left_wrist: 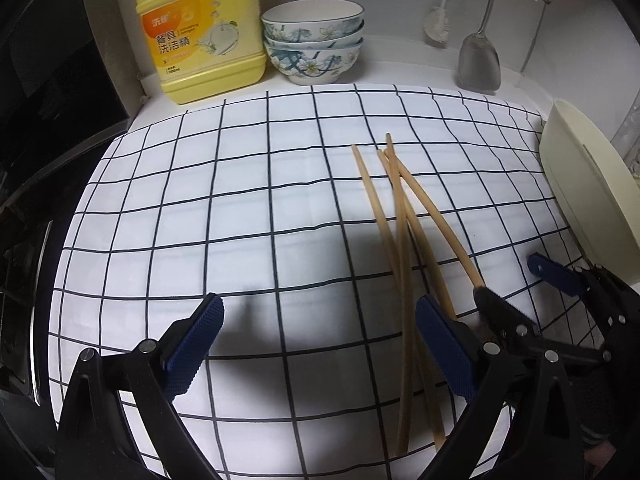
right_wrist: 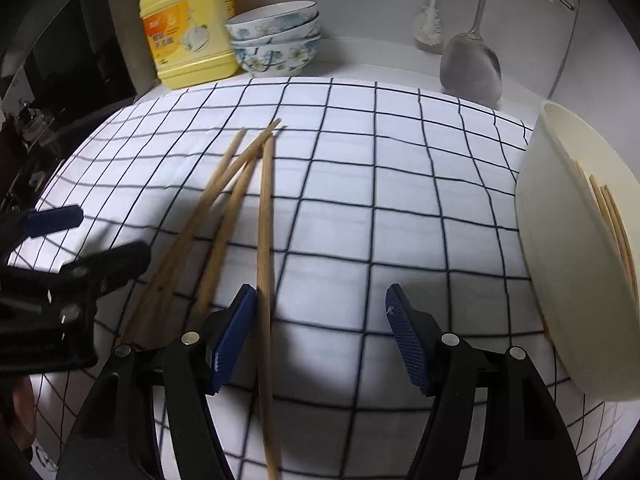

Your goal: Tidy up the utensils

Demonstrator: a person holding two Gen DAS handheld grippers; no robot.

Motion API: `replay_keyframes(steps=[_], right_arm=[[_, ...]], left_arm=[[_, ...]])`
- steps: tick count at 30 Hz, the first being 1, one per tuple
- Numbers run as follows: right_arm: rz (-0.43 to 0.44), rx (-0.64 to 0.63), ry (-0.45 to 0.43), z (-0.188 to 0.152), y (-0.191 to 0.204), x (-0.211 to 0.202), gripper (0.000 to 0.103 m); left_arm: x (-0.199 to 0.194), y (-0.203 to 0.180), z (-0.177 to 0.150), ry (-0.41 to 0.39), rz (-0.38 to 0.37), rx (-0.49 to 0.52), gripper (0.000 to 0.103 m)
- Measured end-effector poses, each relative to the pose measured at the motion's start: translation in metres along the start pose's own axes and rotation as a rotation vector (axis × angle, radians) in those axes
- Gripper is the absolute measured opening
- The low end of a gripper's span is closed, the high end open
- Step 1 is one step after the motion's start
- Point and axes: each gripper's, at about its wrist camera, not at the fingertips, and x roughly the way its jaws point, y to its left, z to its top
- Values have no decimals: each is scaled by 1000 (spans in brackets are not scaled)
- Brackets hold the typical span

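Several wooden chopsticks (left_wrist: 400,236) (right_wrist: 264,236) lie loosely crossed on a white cloth with a dark grid (left_wrist: 248,200). My left gripper (left_wrist: 320,340) hangs open over the cloth; the chopsticks' near ends run along the inside of its right pad (left_wrist: 444,352). Just to the right, my right gripper (right_wrist: 322,336) is also open, with one chopstick lying along the inside of its left pad (right_wrist: 234,340). Each gripper shows in the other's view: the right gripper (left_wrist: 516,284), the left gripper (right_wrist: 108,236). A cream holder (right_wrist: 568,264) (left_wrist: 592,200) on the right holds more chopsticks (right_wrist: 612,224).
A yellow detergent jug (left_wrist: 200,40) and a stack of floral bowls (left_wrist: 312,40) stand at the back. A brush (left_wrist: 436,24) and a metal spatula (left_wrist: 480,60) hang on the wall. A dark stove (left_wrist: 40,140) borders the left.
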Motion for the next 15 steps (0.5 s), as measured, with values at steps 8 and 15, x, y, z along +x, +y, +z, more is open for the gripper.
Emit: replay_keyframes(steps=[8,15], right_arm=[[-24,32,-9,1,-26,2,64],[-28,34,-14,-3,-29,0,64]], left_arm=[[11,-11,1,-4,16,38,95],[22,0,4,-2,22,0,95]])
